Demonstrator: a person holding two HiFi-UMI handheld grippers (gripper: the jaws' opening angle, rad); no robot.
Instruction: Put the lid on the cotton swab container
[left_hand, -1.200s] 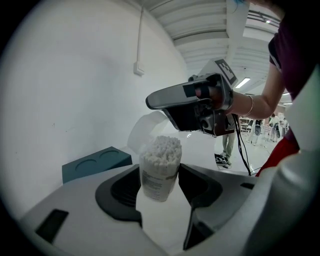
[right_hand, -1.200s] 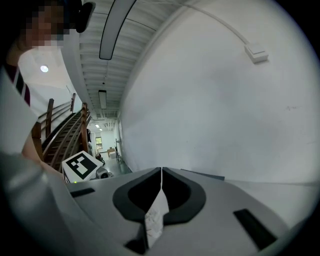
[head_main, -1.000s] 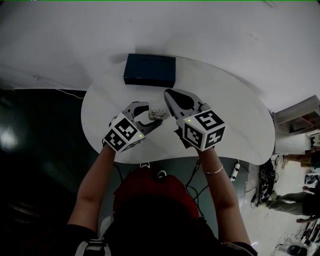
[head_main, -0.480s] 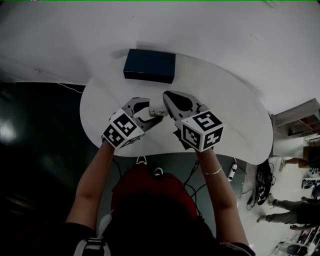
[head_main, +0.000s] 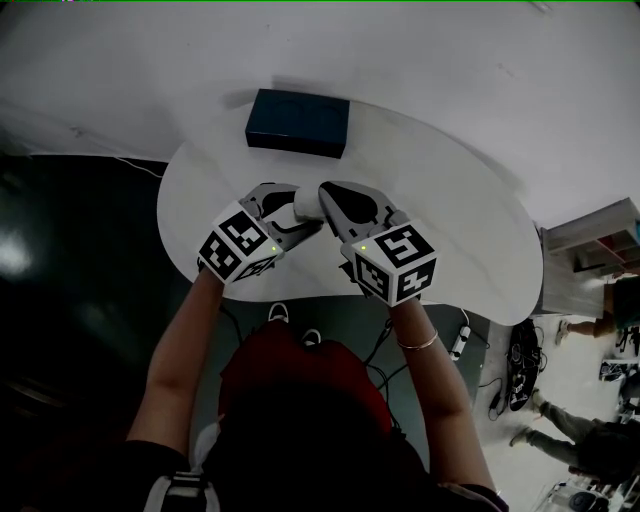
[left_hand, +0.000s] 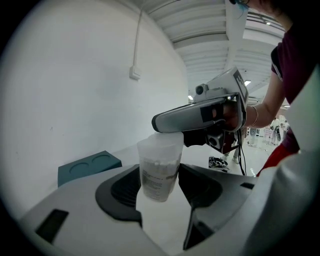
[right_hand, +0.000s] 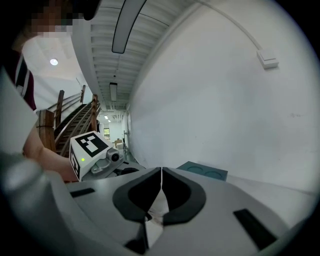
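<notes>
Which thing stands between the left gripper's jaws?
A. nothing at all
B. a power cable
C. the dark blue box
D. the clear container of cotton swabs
D: the left gripper view shows the clear cotton swab container, white swabs inside, clamped between the dark pads of the left gripper, with the right gripper at the lid on top.

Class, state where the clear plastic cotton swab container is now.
Left gripper view, centre: the clear plastic cotton swab container is gripped by the left tongs, under the frosted lid and the right tongs, near the dark blue box.
</notes>
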